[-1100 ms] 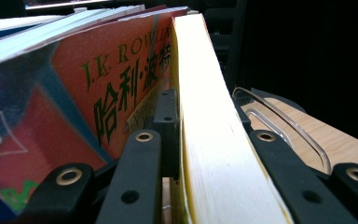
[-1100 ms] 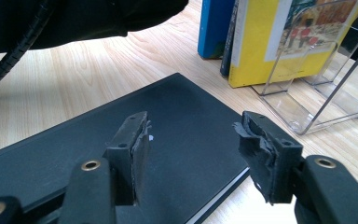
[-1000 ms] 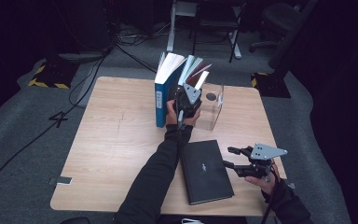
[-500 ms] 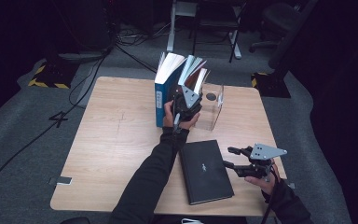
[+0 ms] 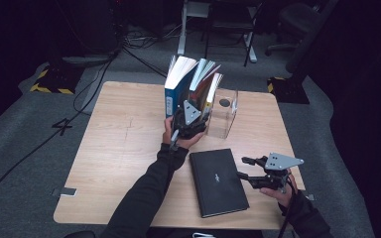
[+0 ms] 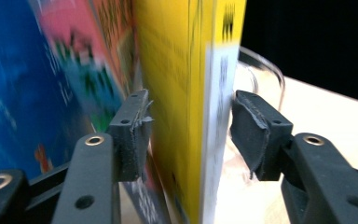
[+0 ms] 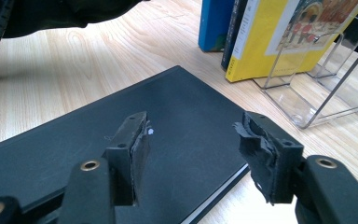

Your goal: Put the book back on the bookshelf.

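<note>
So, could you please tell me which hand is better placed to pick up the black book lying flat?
The right tool: its open jaws hover beside the black book; the left tool is at the yellow book.

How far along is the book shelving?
Done: the blue book and the yellow book stand upright against the clear holder. In hand: the left hand-held gripper has just been opening, with the yellow book between its jaws and gaps on both sides. Left: the black book lies flat on the table, with the right hand-held gripper open over it.

Yellow book (image 6: 186, 116) upright, last in row against clear stand (image 5: 224, 115)
</note>
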Demonstrator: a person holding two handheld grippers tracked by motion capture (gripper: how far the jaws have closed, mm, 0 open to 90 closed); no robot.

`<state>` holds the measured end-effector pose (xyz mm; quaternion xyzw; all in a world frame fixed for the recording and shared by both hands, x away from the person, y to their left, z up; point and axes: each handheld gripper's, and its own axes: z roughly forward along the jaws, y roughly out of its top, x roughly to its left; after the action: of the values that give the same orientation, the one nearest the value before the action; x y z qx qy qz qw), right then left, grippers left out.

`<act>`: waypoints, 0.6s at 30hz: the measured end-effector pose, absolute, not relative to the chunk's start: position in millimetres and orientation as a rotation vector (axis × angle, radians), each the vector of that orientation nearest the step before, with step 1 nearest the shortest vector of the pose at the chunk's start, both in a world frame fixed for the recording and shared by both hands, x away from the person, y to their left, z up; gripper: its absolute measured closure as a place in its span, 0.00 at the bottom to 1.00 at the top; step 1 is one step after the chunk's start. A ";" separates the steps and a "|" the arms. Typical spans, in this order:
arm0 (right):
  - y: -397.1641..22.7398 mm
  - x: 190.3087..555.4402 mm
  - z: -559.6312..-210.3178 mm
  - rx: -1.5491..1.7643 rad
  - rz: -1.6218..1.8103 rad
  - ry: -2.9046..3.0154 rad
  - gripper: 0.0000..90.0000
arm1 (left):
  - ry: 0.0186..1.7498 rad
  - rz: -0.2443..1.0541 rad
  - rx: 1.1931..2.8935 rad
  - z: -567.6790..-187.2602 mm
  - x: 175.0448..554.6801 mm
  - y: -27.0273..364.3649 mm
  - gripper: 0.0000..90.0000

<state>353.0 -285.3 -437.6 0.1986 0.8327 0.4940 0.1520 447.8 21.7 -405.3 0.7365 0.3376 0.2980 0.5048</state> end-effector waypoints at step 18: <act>-283.4 353.5 -440.8 0.570 1.409 2.411 0.48 | 0.860 0.558 1.936 -462.4 454.8 27.4 0.43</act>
<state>353.5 -283.4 -440.8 0.1978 0.8370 0.4891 0.1454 454.8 27.4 -462.4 0.7857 0.3490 0.2263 0.4578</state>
